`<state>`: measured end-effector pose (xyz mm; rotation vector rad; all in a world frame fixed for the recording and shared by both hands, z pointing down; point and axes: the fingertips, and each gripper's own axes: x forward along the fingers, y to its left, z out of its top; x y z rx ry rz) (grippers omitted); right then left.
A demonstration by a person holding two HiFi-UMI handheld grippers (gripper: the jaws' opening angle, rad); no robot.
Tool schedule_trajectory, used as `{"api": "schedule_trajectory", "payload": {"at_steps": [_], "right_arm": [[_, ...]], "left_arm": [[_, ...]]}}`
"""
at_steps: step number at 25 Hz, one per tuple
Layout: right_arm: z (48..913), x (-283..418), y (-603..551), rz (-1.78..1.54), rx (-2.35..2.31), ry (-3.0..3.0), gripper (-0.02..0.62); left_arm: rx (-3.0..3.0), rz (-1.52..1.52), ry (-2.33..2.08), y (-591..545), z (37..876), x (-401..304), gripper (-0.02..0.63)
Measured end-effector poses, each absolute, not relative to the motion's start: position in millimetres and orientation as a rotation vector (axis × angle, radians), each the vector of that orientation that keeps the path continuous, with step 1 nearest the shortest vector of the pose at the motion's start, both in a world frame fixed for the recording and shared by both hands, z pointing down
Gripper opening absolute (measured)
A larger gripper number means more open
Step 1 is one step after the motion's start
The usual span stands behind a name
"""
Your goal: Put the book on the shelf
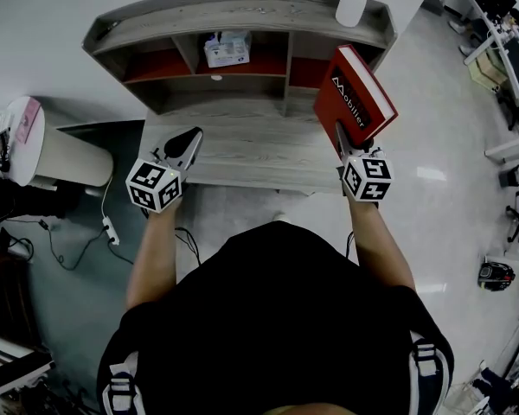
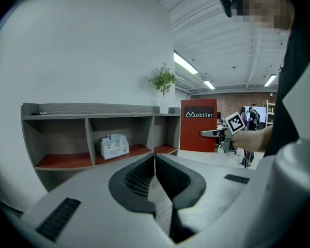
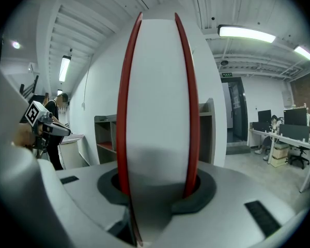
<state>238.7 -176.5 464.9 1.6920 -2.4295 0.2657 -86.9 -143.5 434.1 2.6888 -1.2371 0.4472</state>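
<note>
A thick red book (image 1: 356,100) with white lettering on its cover stands tilted in my right gripper (image 1: 342,137), which is shut on its lower edge, in front of the shelf's right end. In the right gripper view the book's white page edge (image 3: 157,102) fills the space between the two jaws. The grey wooden shelf (image 1: 242,20) with red boards has three open compartments. My left gripper (image 1: 189,141) hovers over the desk top (image 1: 242,150), shut and empty; in the left gripper view its jaws meet.
A white tissue pack (image 1: 227,48) sits in the shelf's middle compartment. A white vase (image 1: 350,5) with a plant stands on the shelf's top right. A round white table (image 1: 35,141) is at the left, and a power strip (image 1: 111,229) lies on the floor.
</note>
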Motion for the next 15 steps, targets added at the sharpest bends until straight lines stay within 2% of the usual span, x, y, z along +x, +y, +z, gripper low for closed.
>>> {"api": "schedule_trajectory", "payload": {"at_steps": [15], "right_arm": [[472,253,-204,0.257,1.611,-2.484,0.166]], "left_arm": [[2.694,0.438,-1.252,-180,436,-47,0.026]]}}
